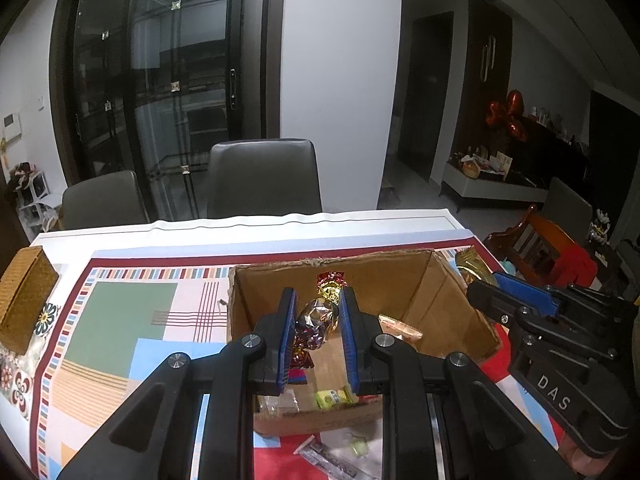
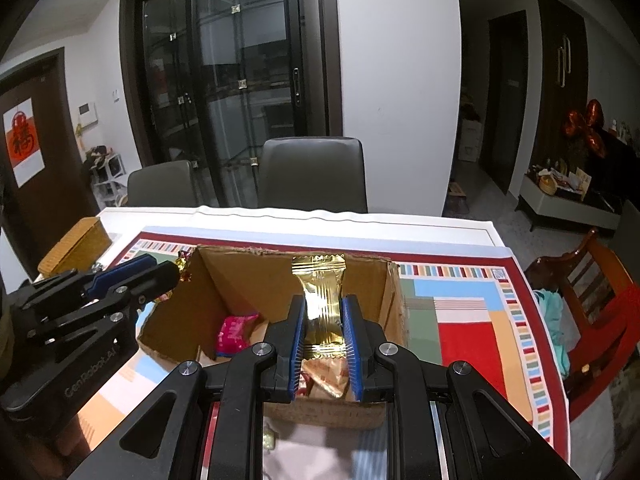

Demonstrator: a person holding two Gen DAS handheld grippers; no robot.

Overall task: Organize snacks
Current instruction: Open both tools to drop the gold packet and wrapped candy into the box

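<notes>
Cardboard box [image 1: 452, 300] stands open-topped on the patterned tablecloth [image 1: 120, 320], its far wall toward two grey chairs [image 1: 264, 176] at the table's far edge. Both grippers are positioned over the box opening, side by side.

Left gripper [image 1: 318, 300]: jaws nearly closed, blue pads pressing from both sides on a foil-wrapped candy [image 1: 318, 322]. The wrapper is crinkled, silver with dark red and gold, and its twisted ends project above and below the pads. The candy is held above the box interior, apart from the box floor.

Right gripper [image 2: 322, 308]: jaws nearly closed, pads clamped on a gold foil packet [image 2: 322, 292]. The packet stands upright between the pads; its crimped top edge rises above the fingertips in front of the box's far wall.

Box contents visible from the right wrist view: a pink packet [image 2: 234, 334] on the floor at the left side and an orange-tan wrapper [image 2: 326, 378] below the gold foil packet. From the left wrist view, a small yellow-green packet [image 1: 332, 396] lies near the front wall.

Outside the box, loose wrappers [image 1: 332, 454] lie on the cloth just in front of it. A woven basket box [image 1: 24, 300] sits at the table's left edge, well apart from the cardboard box.
</notes>
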